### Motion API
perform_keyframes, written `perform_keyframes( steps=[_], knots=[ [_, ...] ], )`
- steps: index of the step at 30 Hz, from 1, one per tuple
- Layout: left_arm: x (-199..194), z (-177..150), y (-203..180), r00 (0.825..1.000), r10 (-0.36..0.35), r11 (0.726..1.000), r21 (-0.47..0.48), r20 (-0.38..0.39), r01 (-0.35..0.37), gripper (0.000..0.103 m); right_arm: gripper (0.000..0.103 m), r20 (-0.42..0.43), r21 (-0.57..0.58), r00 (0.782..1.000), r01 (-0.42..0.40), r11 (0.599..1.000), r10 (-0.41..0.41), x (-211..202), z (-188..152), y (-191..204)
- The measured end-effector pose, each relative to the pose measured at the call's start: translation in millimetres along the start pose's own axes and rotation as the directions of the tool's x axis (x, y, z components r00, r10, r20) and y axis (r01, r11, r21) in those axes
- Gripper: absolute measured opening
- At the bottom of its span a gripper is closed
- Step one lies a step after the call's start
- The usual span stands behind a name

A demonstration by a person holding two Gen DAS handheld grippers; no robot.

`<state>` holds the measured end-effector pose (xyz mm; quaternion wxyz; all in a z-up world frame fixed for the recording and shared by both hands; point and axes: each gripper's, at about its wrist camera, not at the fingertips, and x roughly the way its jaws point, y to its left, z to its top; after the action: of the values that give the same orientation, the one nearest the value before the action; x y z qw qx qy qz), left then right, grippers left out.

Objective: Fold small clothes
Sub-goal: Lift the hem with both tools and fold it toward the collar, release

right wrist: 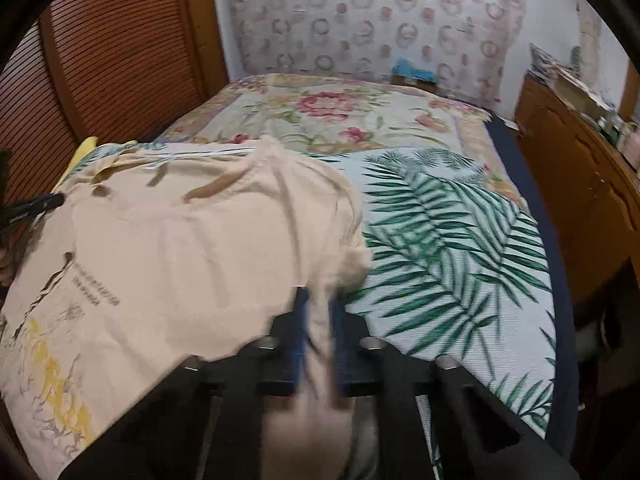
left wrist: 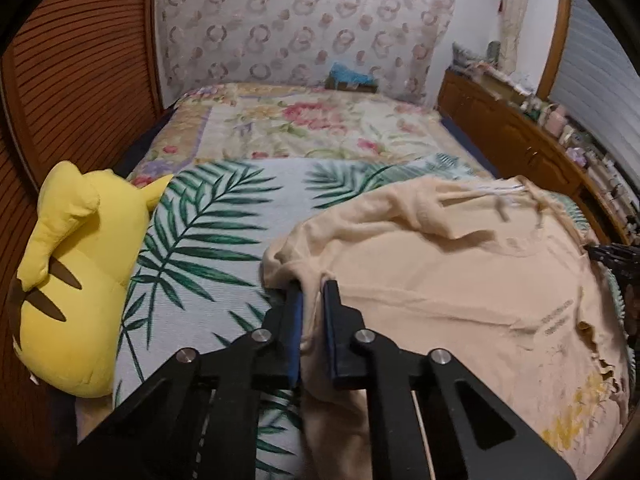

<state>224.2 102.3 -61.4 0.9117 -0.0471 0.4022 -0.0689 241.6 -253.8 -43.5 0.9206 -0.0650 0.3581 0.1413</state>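
Now my left gripper (left wrist: 313,286) and right gripper (right wrist: 320,294) each pinch an edge of the beige shirt (left wrist: 460,280) spread on the bed (left wrist: 208,280); I should move both evenly, keeping the fabric taut.

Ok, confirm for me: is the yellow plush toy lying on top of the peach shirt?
No: in the left wrist view the yellow plush toy lies at the bed's left edge, apart from the peach shirt, with palm-leaf cover between them.
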Motion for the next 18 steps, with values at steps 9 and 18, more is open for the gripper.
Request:
perform_keyframes(
  steps=[9, 18],
  knots=[
    [-91, -6, -29, 0.977, -0.120, 0.993, 0.008, 0.175, 0.120, 0.009, 0.006, 0.231, 0.024, 0.968, -0.108, 0.994, 0.100, -100, -13, 5],
    [-173, -43, -38, 0.946, -0.173, 0.985, 0.039, 0.273, 0.168, 0.009, 0.006, 0.302, -0.007, 0.943, -0.143, 0.990, 0.138, -182, -72, 10]
  ],
)
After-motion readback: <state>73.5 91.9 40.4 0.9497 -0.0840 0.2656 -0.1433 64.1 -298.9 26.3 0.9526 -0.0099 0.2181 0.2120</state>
